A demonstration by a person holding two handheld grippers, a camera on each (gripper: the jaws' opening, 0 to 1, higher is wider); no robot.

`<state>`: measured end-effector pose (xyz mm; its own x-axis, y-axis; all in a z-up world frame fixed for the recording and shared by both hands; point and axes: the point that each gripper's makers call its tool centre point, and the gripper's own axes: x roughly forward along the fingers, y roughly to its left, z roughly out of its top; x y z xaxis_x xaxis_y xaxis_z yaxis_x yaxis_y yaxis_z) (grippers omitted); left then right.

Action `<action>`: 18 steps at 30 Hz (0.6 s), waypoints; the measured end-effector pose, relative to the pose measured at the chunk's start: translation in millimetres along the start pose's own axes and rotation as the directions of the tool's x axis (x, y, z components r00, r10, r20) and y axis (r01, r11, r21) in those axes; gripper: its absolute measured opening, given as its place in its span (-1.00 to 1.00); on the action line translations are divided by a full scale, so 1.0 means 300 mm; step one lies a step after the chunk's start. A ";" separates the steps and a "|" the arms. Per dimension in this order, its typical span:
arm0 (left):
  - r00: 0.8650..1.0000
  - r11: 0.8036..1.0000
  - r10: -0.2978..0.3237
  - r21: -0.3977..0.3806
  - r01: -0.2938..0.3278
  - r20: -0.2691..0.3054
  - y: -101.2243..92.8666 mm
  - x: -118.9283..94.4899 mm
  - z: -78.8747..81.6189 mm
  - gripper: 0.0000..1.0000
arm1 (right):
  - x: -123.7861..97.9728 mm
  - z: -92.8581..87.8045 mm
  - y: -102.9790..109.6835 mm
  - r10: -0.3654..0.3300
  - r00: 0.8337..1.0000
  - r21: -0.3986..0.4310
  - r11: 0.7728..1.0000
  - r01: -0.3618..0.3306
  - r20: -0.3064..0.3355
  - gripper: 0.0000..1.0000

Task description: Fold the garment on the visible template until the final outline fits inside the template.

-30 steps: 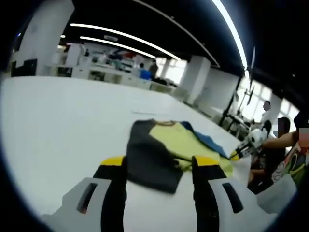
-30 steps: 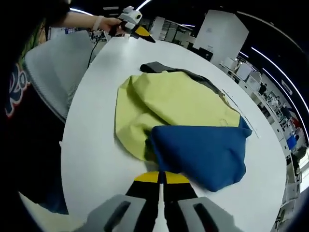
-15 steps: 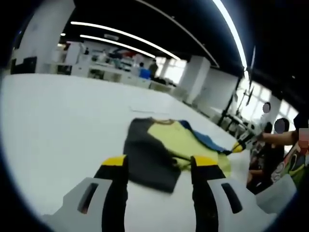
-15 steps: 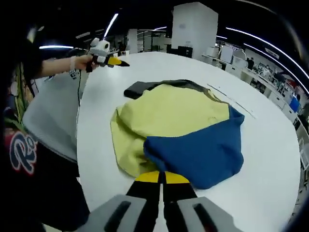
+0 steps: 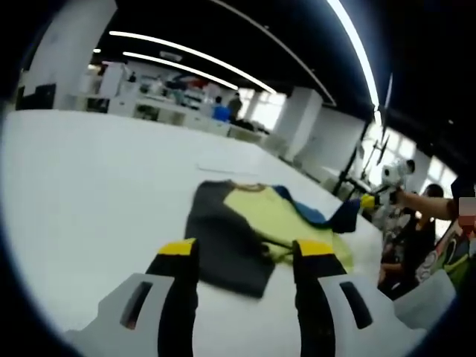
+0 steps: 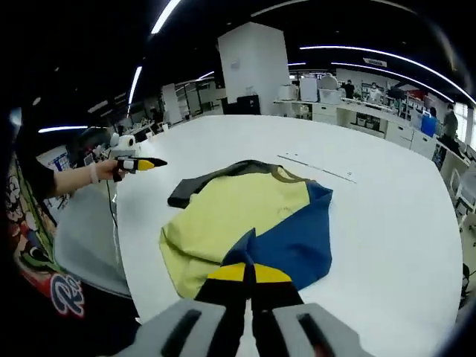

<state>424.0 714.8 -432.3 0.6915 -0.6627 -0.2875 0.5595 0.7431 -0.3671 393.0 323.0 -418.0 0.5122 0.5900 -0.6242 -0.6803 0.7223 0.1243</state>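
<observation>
A garment lies on the white table (image 6: pixel 387 223), with a yellow-green body (image 6: pixel 223 216), a dark grey sleeve (image 6: pixel 197 190) and a blue sleeve (image 6: pixel 294 238). My right gripper (image 6: pixel 248 271) is shut on the blue sleeve's near corner, which rises in a peak to the tips. In the left gripper view the right gripper (image 5: pixel 364 202) holds that blue corner (image 5: pixel 343 217) above the table. My left gripper (image 5: pixel 245 249) is open just short of the grey sleeve (image 5: pixel 223 238), with nothing between its jaws. A hand holds the left gripper (image 6: pixel 145 163) beyond the table edge. Thin template lines (image 6: pixel 316 167) run past the collar.
A grey chair (image 6: pixel 89 238) stands at the table's rounded edge beside the person. Behind the table are desks, white pillars (image 6: pixel 253 67) and people far off. A wide stretch of white tabletop (image 5: pixel 89 178) lies left of the garment.
The right gripper has risen and drawn back with the blue sleeve's corner, which now stands up off the table. The left gripper has stayed open in about the same place.
</observation>
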 end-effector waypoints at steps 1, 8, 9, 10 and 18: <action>1.000 1.000 -0.001 -0.003 0.001 0.000 0.000 -0.001 -0.001 -0.06 | -0.008 -0.002 -0.010 -0.006 1.000 0.005 1.000 0.006 -0.006 -1.00; 1.000 1.000 0.002 -0.010 -0.002 0.001 0.008 -0.003 -0.007 -0.07 | -0.084 -0.015 -0.104 -0.046 0.997 0.079 0.996 0.051 -0.064 -1.00; 1.000 1.000 0.002 -0.010 -0.002 0.001 0.008 -0.002 -0.008 -0.07 | -0.095 -0.034 -0.120 -0.045 0.995 0.119 0.991 0.056 -0.088 -1.00; 1.000 1.000 0.002 -0.010 -0.002 0.001 0.008 -0.001 -0.009 -0.07 | -0.101 -0.046 -0.137 -0.051 0.994 0.139 0.988 0.065 -0.102 -1.00; 1.000 1.000 -0.011 -0.012 0.011 -0.003 -0.005 0.008 -0.019 -0.07 | -0.141 -0.088 -0.291 -0.158 0.979 0.166 0.970 0.179 -0.132 -1.00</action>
<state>422.3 711.7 -437.4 0.6844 -0.6708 -0.2859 0.5613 0.7349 -0.3806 416.9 225.5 -422.8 0.5397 0.4159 -0.7319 -0.4813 0.8658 0.1371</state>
